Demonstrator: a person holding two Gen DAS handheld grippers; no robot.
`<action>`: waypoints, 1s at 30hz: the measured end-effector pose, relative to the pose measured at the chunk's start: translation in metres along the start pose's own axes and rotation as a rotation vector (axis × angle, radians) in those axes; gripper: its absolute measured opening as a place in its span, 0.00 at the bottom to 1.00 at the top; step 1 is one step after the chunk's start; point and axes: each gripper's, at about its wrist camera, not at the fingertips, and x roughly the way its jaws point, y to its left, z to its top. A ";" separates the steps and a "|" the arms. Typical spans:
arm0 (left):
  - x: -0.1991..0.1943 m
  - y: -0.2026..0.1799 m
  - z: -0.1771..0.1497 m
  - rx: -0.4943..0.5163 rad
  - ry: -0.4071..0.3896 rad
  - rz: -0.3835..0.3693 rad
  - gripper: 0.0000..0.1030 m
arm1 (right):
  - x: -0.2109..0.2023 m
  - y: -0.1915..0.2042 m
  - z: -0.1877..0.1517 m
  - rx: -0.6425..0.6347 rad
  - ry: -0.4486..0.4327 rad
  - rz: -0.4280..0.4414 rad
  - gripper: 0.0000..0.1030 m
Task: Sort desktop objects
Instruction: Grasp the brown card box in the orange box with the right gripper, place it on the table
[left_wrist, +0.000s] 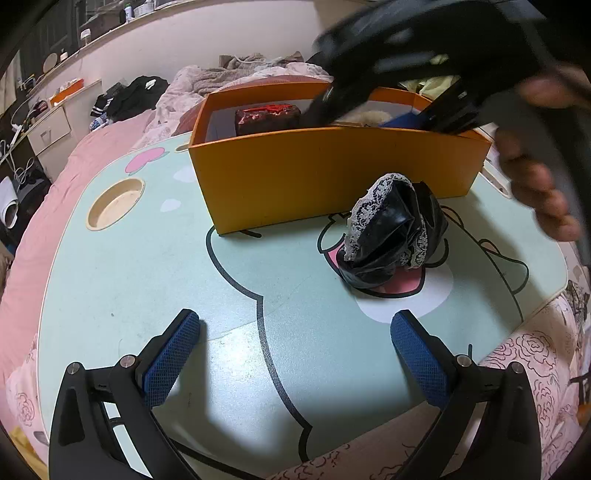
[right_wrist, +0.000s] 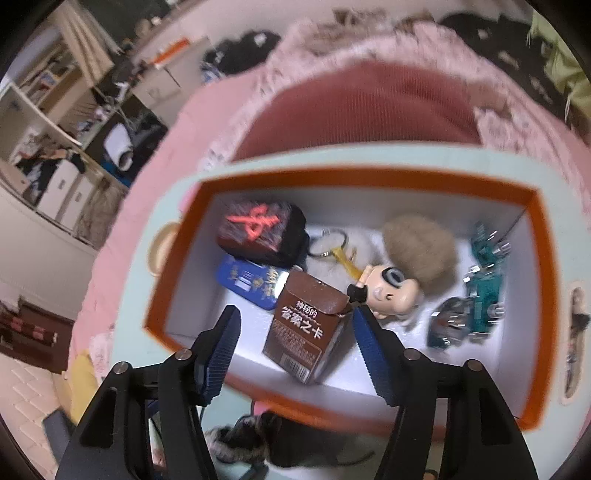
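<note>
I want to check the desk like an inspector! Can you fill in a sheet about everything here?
Surface: mint cartoon table, on a pink bed.
Job's things: orange box holds brown card box, doll, teal toy cars, blue tin, black pouch; black lace cloth lies outside.
Clutter: nothing seen.
Grippers: left gripper open, empty; right gripper above the box, fingers apart, empty.
Cables: nothing seen on table.
Surroundings: blankets, clothes, drawers.
</note>
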 end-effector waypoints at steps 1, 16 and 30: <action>0.000 0.000 0.000 0.000 0.000 0.000 1.00 | 0.010 -0.001 0.001 0.004 0.019 -0.019 0.49; 0.000 0.001 0.000 0.000 0.000 -0.002 1.00 | -0.108 -0.023 -0.037 -0.024 -0.364 0.113 0.37; 0.001 0.003 -0.003 0.001 0.000 -0.004 1.00 | -0.062 -0.067 -0.106 0.047 -0.264 0.183 0.60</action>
